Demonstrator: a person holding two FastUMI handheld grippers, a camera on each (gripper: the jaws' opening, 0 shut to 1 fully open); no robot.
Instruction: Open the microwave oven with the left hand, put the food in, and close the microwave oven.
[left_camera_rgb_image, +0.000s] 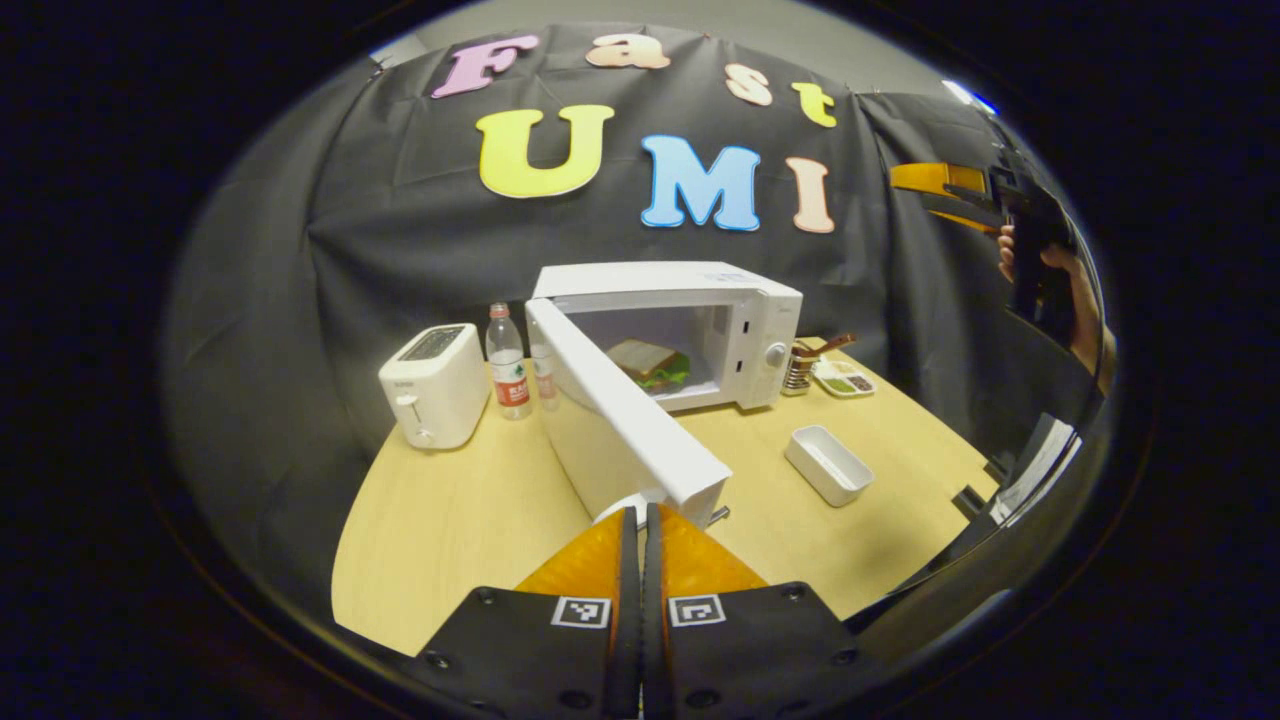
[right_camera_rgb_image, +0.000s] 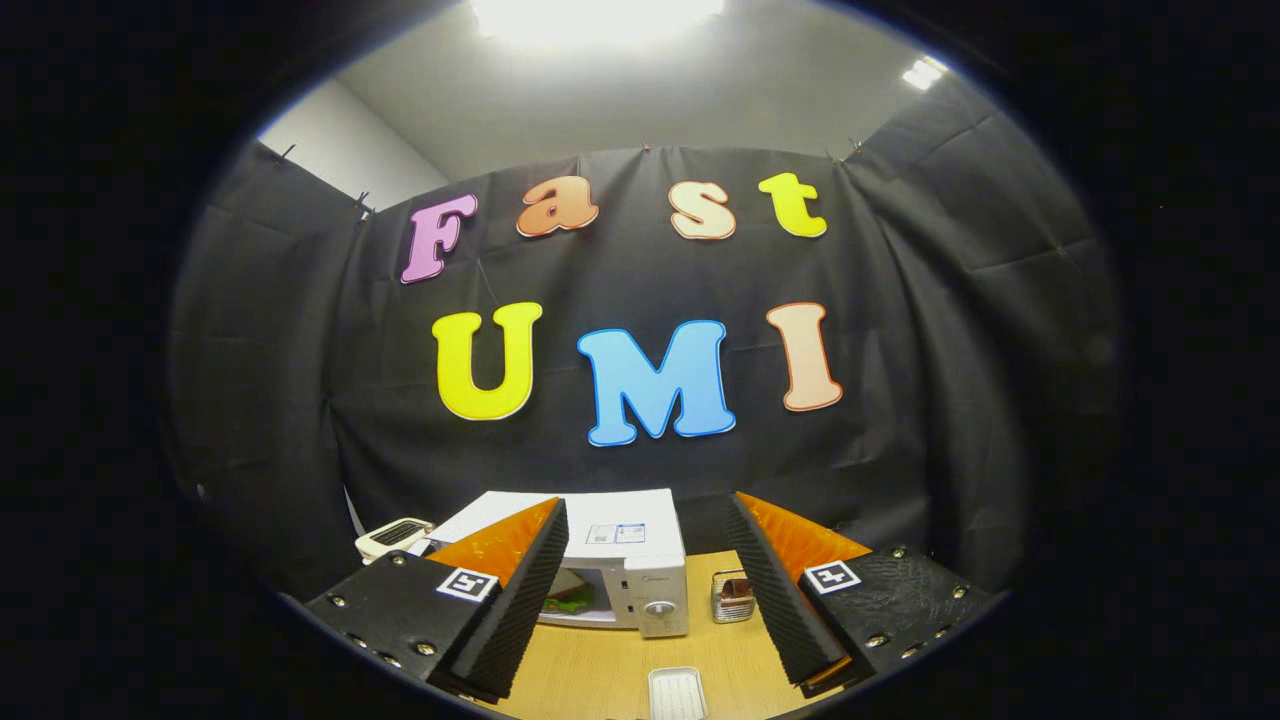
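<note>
The left gripper (left_camera_rgb_image: 641, 520) is low and close, with its two fingers pressed together and nothing between them. Its tips sit right at the outer end of the door (left_camera_rgb_image: 625, 415), which swings far out from the microwave (left_camera_rgb_image: 700, 330) toward the camera. I think the fingers are put there so they can push the door shut, since a flat closed tip is good for a shove. In front of the microwave, off to its right, lies a white tray (left_camera_rgb_image: 828, 464) with nothing in it, so the food was likely carried in that. Inside the microwave sits the sandwich (left_camera_rgb_image: 650, 365), already on the floor of the box, so only the closing is left to do. Left of the microwave stand a bottle (left_camera_rgb_image: 507, 362) and a toaster (left_camera_rgb_image: 435, 385), out of the door's way. Right of the microwave are a small rack (left_camera_rgb_image: 800, 368) and a snack dish (left_camera_rgb_image: 846, 378). The right gripper (right_camera_rgb_image: 645, 590) is held up high and back from the microwave, with its fingers spread wide and holding nothing. It seems to wait there so it does not block the door.
</note>
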